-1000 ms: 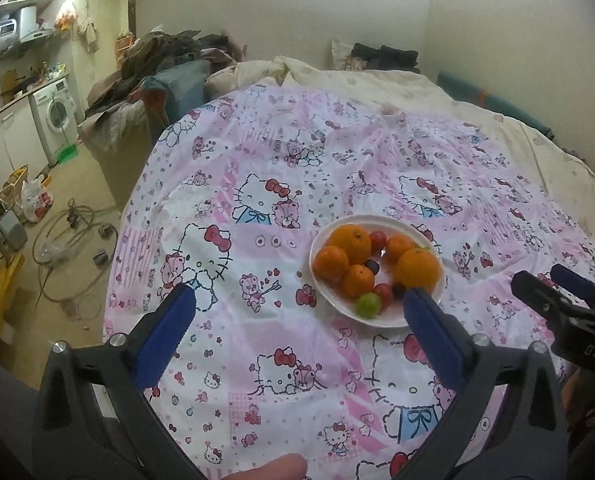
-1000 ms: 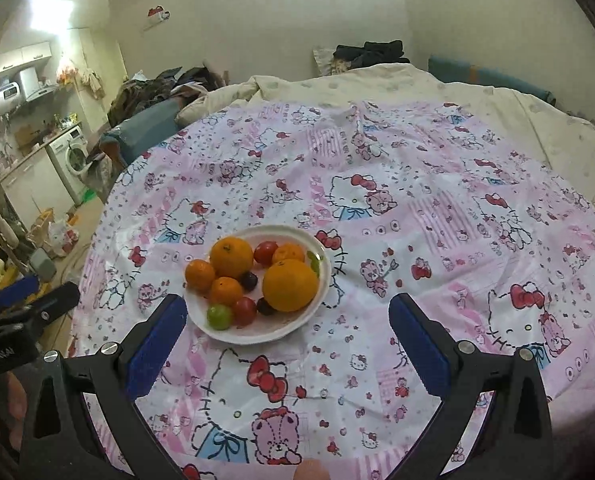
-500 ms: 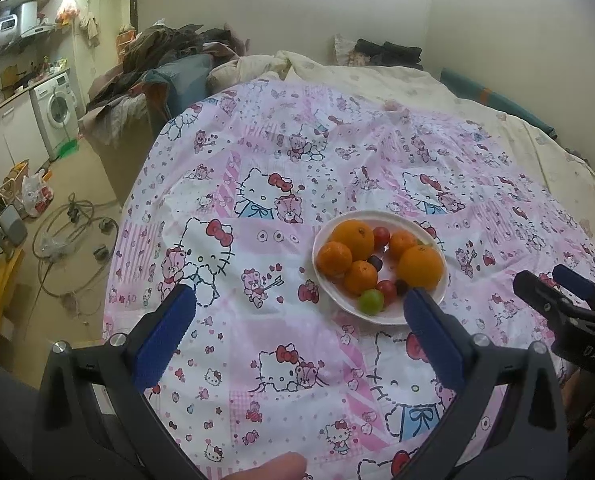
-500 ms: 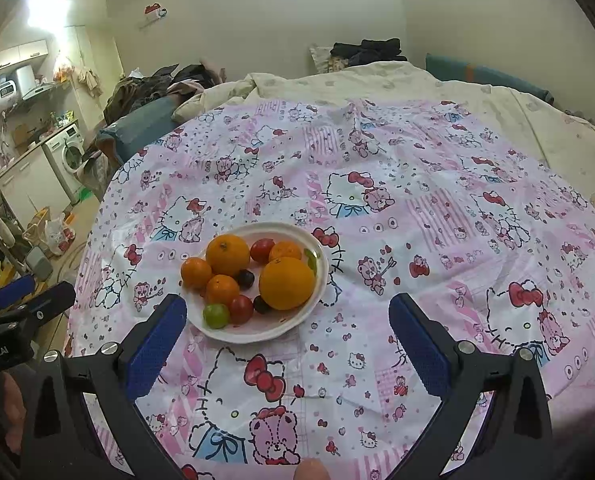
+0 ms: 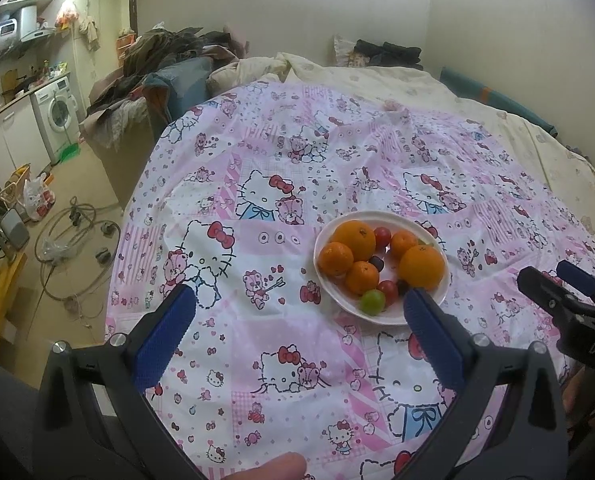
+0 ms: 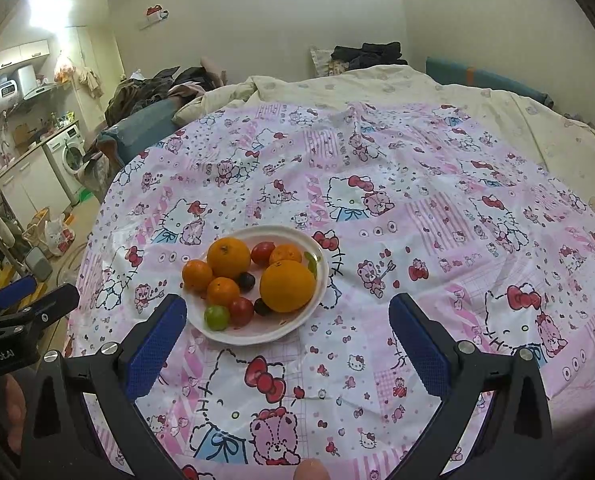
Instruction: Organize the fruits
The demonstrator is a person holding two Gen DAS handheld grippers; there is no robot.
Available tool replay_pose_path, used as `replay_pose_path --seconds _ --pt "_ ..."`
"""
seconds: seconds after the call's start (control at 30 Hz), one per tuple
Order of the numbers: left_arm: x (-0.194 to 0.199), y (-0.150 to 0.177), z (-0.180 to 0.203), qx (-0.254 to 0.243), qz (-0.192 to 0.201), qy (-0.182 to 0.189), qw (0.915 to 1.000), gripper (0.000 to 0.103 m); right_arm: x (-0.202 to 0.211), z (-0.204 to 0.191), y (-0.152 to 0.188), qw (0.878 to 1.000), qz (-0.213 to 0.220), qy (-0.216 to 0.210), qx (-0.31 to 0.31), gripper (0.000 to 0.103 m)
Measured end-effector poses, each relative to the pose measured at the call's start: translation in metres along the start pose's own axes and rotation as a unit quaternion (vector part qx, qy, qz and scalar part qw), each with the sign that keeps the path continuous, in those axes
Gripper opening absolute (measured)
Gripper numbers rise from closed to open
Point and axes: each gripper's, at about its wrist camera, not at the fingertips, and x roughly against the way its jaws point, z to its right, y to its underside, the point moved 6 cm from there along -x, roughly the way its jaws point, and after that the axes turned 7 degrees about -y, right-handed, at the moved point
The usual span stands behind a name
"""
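- The round white plate (image 5: 381,318) has drifted lower in both views since a second ago.
- It sits on a glossy cartoon-print sheet (image 6: 377,184) covering the bed.
- Left tongs (image 5: 299,310) and right tongs (image 6: 287,314) gape wide, empty.
- Smooth oranges (image 6: 287,286) heap on the plate.

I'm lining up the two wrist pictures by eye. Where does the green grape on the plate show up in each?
Left wrist view: green grape at the plate's near edge, right of centre, beside the gripper's right finger.
Right wrist view: green grape left of centre, near the left finger.
Shared landmark: the white plate.
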Motion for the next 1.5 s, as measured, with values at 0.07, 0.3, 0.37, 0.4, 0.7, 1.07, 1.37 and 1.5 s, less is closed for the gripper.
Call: replay_pose_path --seconds 0.07,0.3,0.37,0.4,0.7,1.07,1.37,1.5 --pt "-0.0002 0.0 0.0001 0.0 0.0 0.0 1.0 0.103 -0.0002 0.0001 0.0 1.0 0.0 0.001 0.001 0.103" --pt "0.0001 -0.0002 -0.0004 0.0 0.0 0.0 1.0 0.103 0.0005 0.0004 -0.0005 1.0 0.001 0.001 0.0 0.103" --pt "0.0004 -0.0006 -0.0007 0.0 0.001 0.0 1.0 0.103 0.0003 -0.0002 -0.0006 1.0 0.001 0.001 0.0 0.103" --pt "0.0004 -0.0005 -0.0006 0.0 0.001 0.0 1.0 0.103 0.0004 -0.0001 -0.0006 1.0 0.001 0.001 0.0 0.103" --pt "0.0009 -0.0011 -0.0013 0.001 0.002 0.0 1.0 0.103 0.0012 -0.0016 -0.0011 1.0 0.002 0.001 0.003 0.103" --pt "0.0012 -0.0014 -0.0017 0.001 0.002 0.0 1.0 0.103 0.0011 -0.0017 -0.0009 1.0 0.002 0.001 0.004 0.103" --pt "0.0009 -0.0023 -0.002 0.002 0.002 0.0 1.0 0.103 0.001 -0.002 -0.0006 1.0 0.002 0.001 0.004 0.103" --pt "0.001 -0.0024 -0.0019 0.002 0.002 0.0 1.0 0.103 0.0011 -0.0022 -0.0007 1.0 0.002 0.001 0.004 0.103"
